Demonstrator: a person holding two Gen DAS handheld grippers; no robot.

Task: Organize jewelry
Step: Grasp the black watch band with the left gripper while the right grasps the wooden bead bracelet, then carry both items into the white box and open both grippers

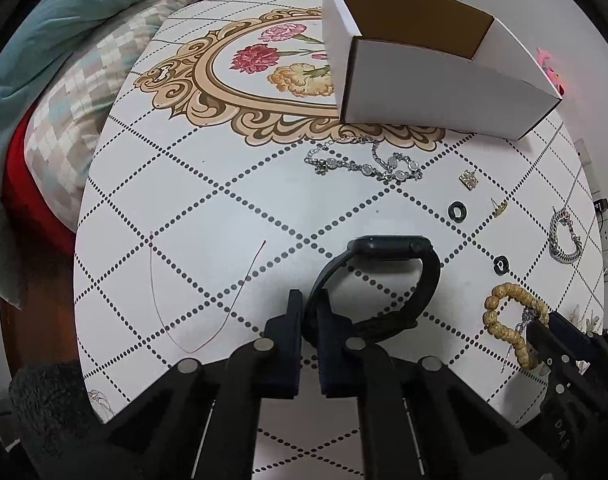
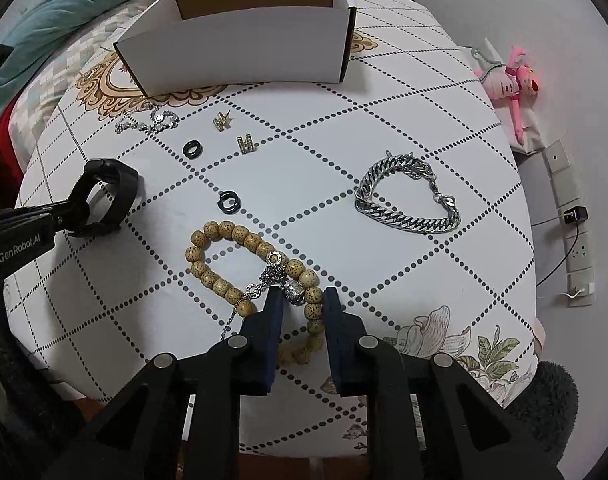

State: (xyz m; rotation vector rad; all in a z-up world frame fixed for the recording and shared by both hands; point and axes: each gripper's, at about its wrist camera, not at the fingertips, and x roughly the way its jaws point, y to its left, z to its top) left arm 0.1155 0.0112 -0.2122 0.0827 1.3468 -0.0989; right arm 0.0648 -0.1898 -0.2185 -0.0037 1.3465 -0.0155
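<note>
Jewelry: two black rings [image 2: 191,148], two gold letter studs [image 2: 245,144]; left gripper [image 1: 310,312] pinches one black watch [image 1: 384,280]; right gripper [image 2: 301,300] spread around wooden bead bracelet [image 2: 223,256].

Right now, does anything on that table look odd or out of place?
Mostly a thin reddish thread lying loose in a long curve on the table, apart from the jewelry; it looks like a stray strand. Also, the white box looks empty as far as visible, with every piece outside it.
</note>
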